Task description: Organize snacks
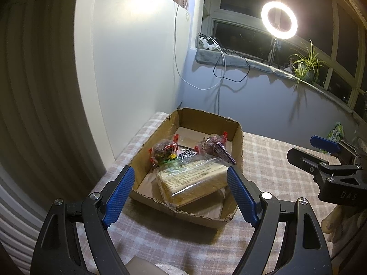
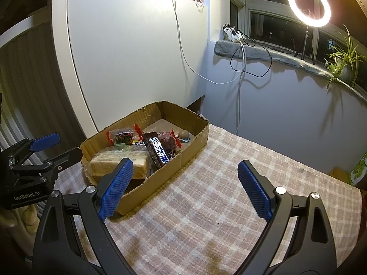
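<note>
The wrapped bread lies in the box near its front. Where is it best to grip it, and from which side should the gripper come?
Probably grip the bread across its short width, near the middle, coming from above with the left gripper, whose open fingers already frame it. The loaf lies flat and slightly tilted in the box, and the low walls block a side approach. The loose wrapper may slip, so close on the loaf itself.

A lit ring light [image 2: 309,4] stands near a potted plant [image 2: 344,57].
</note>
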### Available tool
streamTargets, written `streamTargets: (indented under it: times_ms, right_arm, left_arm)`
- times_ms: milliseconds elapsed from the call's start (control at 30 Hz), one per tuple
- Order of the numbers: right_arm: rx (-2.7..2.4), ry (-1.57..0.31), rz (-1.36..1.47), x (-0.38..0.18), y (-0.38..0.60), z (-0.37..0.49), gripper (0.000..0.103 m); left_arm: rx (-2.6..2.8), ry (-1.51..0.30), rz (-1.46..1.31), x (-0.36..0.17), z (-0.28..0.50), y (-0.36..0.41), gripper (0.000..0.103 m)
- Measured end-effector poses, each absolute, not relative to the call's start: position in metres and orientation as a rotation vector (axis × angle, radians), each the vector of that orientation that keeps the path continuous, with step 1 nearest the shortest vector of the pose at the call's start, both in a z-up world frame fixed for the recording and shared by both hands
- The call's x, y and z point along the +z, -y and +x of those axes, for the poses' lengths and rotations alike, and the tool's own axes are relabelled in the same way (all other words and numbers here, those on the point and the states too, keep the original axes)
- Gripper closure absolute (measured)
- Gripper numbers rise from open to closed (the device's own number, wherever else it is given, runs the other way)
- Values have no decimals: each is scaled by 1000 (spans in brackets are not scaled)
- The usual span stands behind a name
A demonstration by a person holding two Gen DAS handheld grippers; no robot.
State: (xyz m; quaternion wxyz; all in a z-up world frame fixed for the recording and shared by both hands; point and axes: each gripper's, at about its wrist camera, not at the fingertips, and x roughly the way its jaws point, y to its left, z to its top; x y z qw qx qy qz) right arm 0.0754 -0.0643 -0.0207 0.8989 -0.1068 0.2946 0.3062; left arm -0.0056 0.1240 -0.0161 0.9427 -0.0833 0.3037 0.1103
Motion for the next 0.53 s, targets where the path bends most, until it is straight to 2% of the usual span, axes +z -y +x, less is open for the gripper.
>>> streamTargets:
  times_ms: [533]
  right_arm:
    - [629,-613,-216,-25,68,74,8]
  left_arm:
    - [222,-613,-152,-16,-9,-118,20]
